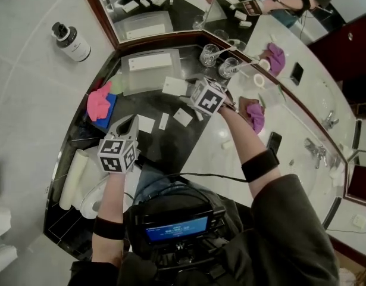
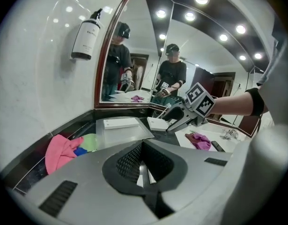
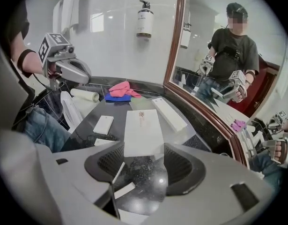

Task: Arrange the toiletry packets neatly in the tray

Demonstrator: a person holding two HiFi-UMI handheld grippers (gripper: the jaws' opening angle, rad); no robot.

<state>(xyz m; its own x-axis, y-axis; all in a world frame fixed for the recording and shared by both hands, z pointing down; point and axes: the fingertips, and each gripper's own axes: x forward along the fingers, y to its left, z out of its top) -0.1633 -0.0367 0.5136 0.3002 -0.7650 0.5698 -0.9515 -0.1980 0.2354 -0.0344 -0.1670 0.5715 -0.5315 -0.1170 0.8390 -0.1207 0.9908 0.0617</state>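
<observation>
packet in right gripper points lengthwise at tray.

On the dark counter, a clear tray holds one long white packet. The right gripper grips a flat white packet just beside the tray. Three smaller packets lie loose near the left gripper, whose jaws are together.

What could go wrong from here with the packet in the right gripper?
The right gripper grips the white packet only by its near end, so it could droop or slip out. The glasses stand just beside the tray; a swing toward it might knock them over.
</observation>
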